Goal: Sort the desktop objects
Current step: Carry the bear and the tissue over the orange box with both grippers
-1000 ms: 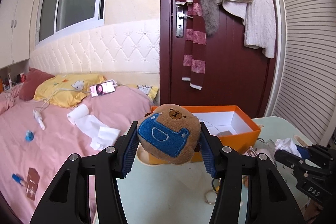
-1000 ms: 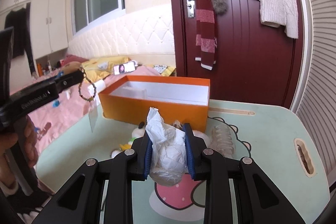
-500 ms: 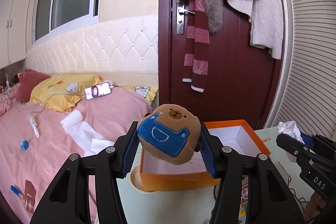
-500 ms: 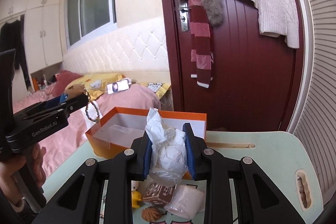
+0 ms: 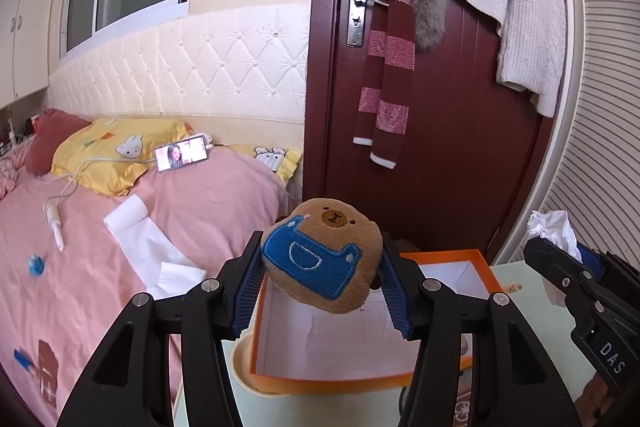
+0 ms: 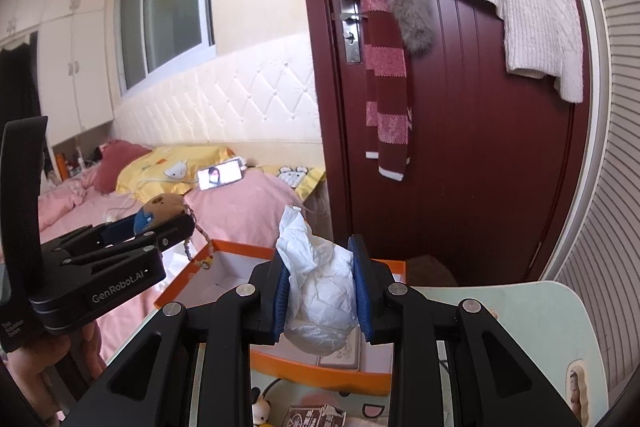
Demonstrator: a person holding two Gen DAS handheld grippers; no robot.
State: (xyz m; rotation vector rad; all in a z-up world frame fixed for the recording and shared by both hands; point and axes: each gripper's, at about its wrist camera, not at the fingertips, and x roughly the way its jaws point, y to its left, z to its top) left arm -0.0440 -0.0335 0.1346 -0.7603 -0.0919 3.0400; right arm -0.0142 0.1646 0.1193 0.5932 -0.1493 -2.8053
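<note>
My left gripper (image 5: 322,273) is shut on a brown plush bear with a blue patch (image 5: 324,259) and holds it in the air above the orange box with a white inside (image 5: 332,383). A bead string hangs from the bear in the right wrist view (image 6: 198,241). My right gripper (image 6: 320,287) is shut on a crumpled white tissue (image 6: 320,291), raised over the box's near side (image 6: 320,373). The right gripper also shows at the right edge of the left wrist view (image 5: 580,291).
The box stands on a pale green table (image 6: 520,311) with a cartoon print. Small items lie near the table's front: a small duck figure (image 6: 260,409) and a brown packet (image 6: 316,417). A pink bed (image 5: 80,247) lies left; a dark red door (image 5: 460,147) stands behind.
Both grippers have risen and moved toward the box while holding their objects. The box now sits lower and closer in both views.
</note>
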